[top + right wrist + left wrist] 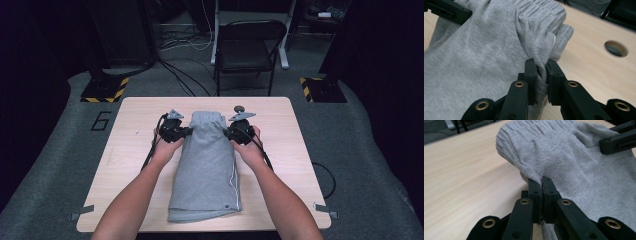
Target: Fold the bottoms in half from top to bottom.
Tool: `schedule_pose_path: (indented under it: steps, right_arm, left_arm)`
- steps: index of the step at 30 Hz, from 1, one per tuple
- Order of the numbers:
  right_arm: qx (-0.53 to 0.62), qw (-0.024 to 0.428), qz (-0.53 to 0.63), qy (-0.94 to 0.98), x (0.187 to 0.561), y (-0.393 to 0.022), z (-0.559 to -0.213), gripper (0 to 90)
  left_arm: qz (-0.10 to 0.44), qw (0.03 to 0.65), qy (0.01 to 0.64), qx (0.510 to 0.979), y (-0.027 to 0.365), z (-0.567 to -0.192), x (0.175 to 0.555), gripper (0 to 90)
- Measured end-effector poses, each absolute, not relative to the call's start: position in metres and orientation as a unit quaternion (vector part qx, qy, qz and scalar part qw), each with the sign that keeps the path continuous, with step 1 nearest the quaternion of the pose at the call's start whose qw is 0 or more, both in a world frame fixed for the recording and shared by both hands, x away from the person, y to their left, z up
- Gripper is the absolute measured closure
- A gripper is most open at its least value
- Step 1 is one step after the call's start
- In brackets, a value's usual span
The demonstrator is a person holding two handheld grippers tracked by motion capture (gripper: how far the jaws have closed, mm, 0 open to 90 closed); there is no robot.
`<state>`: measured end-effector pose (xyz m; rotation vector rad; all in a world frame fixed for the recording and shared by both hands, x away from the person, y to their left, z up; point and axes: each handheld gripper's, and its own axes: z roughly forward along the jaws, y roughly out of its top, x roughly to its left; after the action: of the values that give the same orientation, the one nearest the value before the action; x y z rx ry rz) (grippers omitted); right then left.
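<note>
One grey garment (207,160), folded lengthwise, is laid down the middle of the table (130,150), ribbed elastic waistband at the far end, hem near the front edge. Soft knit jersey; one white drawcord (234,180) is seen along its right side.

Two grippers are clamped on it, one per side, just below the waistband. Left gripper (541,182): jaws pressed nearly together, a thin fold of the left edge pinched between them. Right gripper (541,65): jaws pinched on a thicker bunch of fabric at the right edge, so a small gap is kept by the cloth. Fabric is pulled up into a ridge at each pinch point. Each gripper is held in one hand (167,145), two bare forearms entering from the bottom of the high view. Black jaws, brass-coloured rivets, one grey three-cornered plate on top of each.

Table: one rectangular top, light wood grain, rounded corners, one round hole (616,48) near the right gripper. Grey carpet-like matting (60,165) under it, with "6" marked at the left. Behind: one black folding chair (247,47), two black bases with yellow-black hazard stripes (105,89), loose cables on the floor. Room is dark at both sides.
</note>
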<state>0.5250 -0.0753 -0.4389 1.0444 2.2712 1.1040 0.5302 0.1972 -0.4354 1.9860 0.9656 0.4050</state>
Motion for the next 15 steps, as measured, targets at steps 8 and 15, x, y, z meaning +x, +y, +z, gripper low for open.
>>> schedule_pose_path:
  steps: [8, 15]
  right_arm:
    - [0.348, 0.245, 0.415, 0.804, 0.519, -0.075, -0.413, 80.2]
    - [0.305, 0.274, 0.418, 0.810, 0.491, -0.078, -0.418, 79.8]
  left_arm:
    - [0.183, 0.454, 0.359, 0.794, 0.196, -0.411, 0.521, 87.5]
    - [0.179, 0.465, 0.328, 0.803, 0.206, -0.421, 0.495, 87.5]
